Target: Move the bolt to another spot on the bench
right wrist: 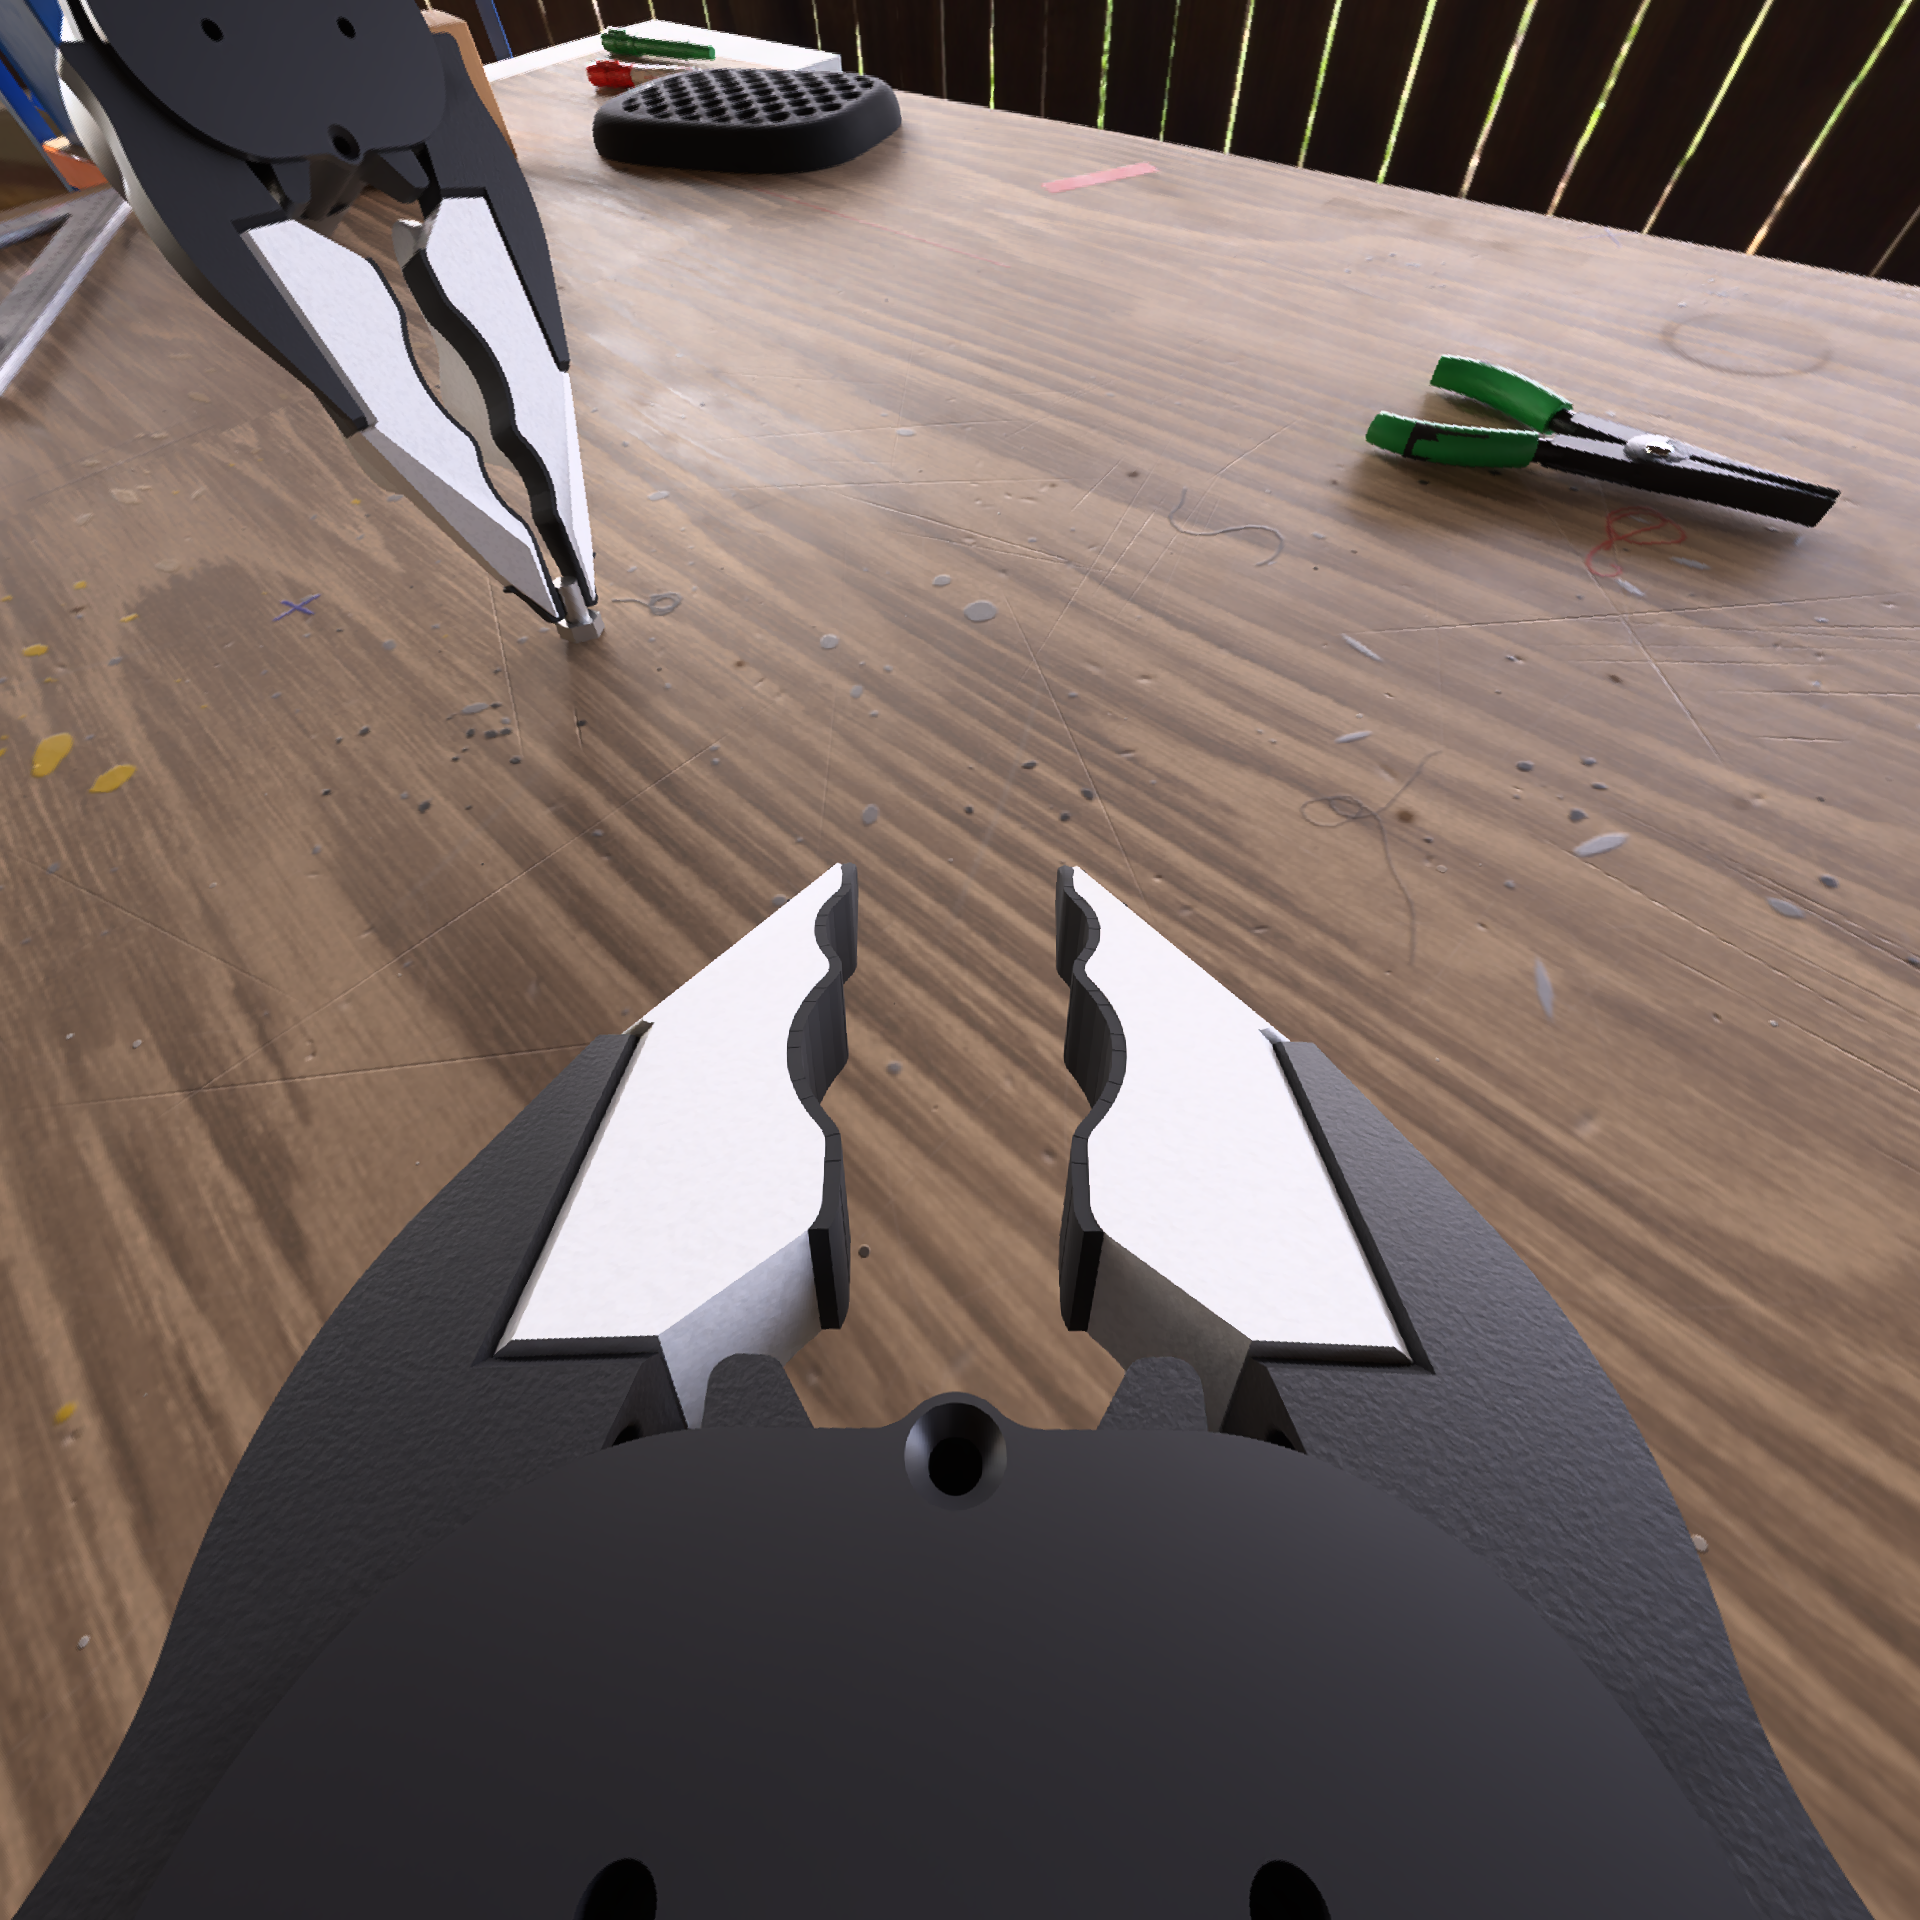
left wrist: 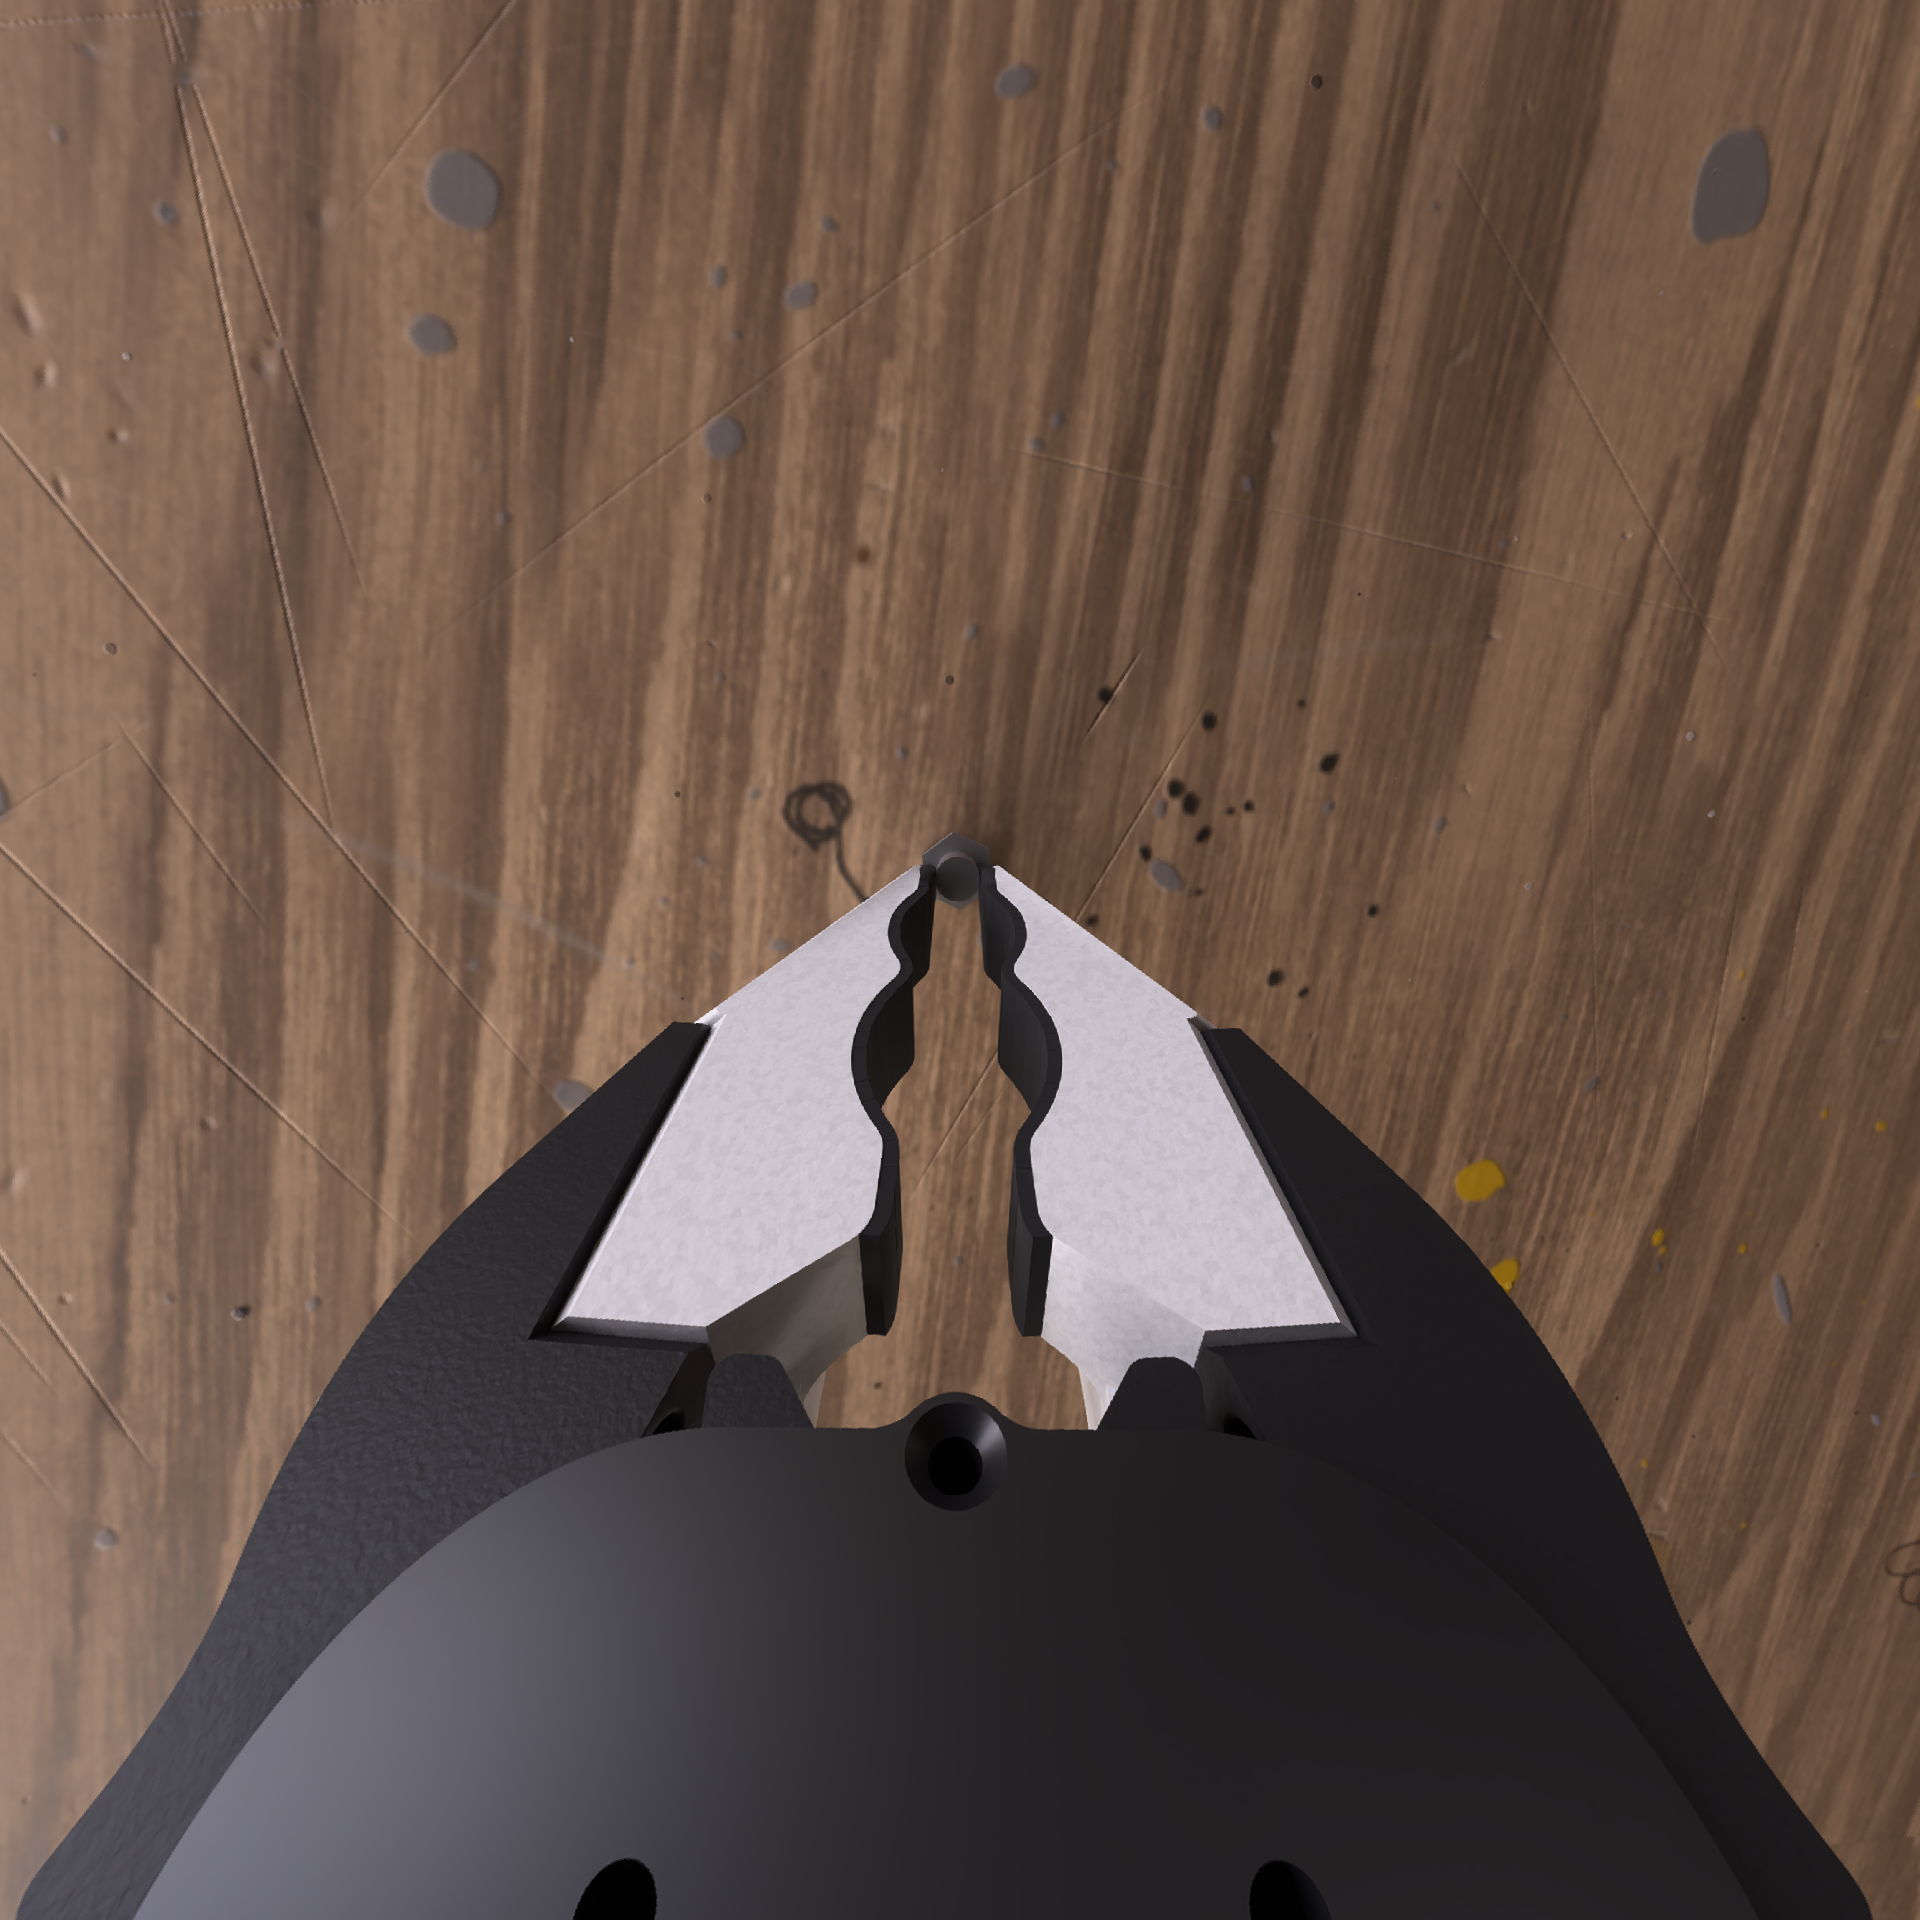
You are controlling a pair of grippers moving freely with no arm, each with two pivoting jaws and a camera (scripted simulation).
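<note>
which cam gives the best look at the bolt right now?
Right wrist view. It shows the bolt from the side, upright, head down at the bench, shank pinched by the left gripper. The left wrist view looks straight down on it, so only the end and hex head show.

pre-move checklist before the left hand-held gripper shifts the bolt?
1. Left hand-held gripper shut on bolt shank: ok.
2. Bolt upright, head down: ok.
3. Bolt lifted clear of bench: cannot tell, head looks at the surface.
4. Right hand-held gripper open, holding nothing, well apart from the bolt: ok.
5. Pliers and black perforated pad far from the bolt: ok.
</note>
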